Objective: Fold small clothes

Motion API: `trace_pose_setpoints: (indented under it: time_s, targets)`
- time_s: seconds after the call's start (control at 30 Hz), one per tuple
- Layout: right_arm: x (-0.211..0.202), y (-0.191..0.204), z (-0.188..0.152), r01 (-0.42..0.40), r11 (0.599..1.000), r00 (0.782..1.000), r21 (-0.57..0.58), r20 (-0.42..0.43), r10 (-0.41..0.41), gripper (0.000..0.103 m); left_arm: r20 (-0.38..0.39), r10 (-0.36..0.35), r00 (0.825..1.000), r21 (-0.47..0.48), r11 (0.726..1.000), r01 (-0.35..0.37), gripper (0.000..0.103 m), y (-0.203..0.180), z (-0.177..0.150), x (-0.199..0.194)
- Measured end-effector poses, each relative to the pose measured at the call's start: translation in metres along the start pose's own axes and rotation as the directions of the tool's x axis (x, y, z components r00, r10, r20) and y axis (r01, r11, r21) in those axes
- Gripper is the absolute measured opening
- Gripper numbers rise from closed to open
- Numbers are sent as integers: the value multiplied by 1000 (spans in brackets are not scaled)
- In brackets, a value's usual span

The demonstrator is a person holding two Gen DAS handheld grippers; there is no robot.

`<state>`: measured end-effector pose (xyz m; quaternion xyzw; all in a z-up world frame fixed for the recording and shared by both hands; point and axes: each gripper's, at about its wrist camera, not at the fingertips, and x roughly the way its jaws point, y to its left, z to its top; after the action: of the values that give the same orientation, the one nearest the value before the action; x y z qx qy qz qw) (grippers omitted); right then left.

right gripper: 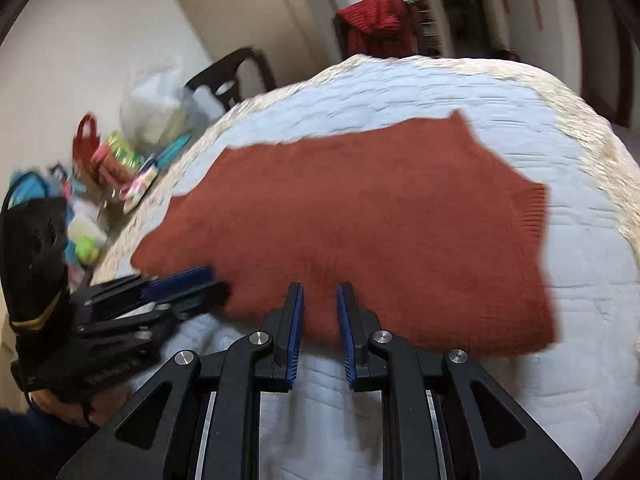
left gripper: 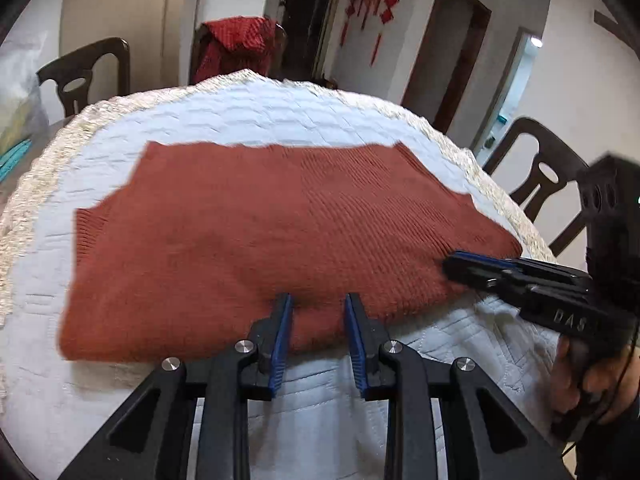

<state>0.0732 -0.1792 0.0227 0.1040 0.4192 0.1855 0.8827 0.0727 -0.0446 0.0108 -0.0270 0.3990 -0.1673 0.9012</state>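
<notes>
A rust-red knitted garment (left gripper: 256,236) lies flat on the pale blue quilted table cover (left gripper: 248,116); it also shows in the right wrist view (right gripper: 368,224). My left gripper (left gripper: 318,300) is open, its blue-padded fingers over the garment's near edge with nothing between them. My right gripper (right gripper: 319,289) is open over the near edge too. In the left wrist view the right gripper (left gripper: 454,266) comes in from the right at the garment's near right corner. In the right wrist view the left gripper (right gripper: 216,280) reaches the garment's near left edge.
Dark wooden chairs (left gripper: 86,74) stand around the table, one (left gripper: 540,172) at the right. A red cloth (left gripper: 236,46) hangs over a far chair. Bags and colourful clutter (right gripper: 116,160) sit left of the table. The cover has a cream fringed border (left gripper: 460,148).
</notes>
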Motion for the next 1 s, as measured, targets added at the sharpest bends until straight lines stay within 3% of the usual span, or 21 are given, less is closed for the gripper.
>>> trace_pose_setpoints:
  time_s: [0.13,0.23,0.27,0.33,0.57,0.73,1.0]
  targets:
    - [-18,-27,-5,38,997,999,61,25,-40,18,53,54,997,-71,996,-50,29,30,-1,-22]
    - [-31,-45,-11,55,991,997,120,51,-62,18,54,143,988,-137,981,-134,29,59,-3,-23]
    - [-34,-50,-13,65,989,996,131,55,-73,18,33,151,988,-169,975,-144,29,70,-6,-19]
    - [-37,-60,-17,44,985,996,165,66,-55,15,21,99,995,-230,969,-92,29,86,-13,-16]
    - [-47,-59,-15,31,984,995,173,88,-47,15,86,117,989,-224,970,-95,29,87,-13,-34]
    - [-41,-71,-18,63,975,994,211,71,-80,12,32,129,991,-241,963,-118,29,98,-17,-21]
    - [-47,-63,-15,90,977,992,192,76,-106,10,63,148,987,-204,970,-132,29,90,-14,-40]
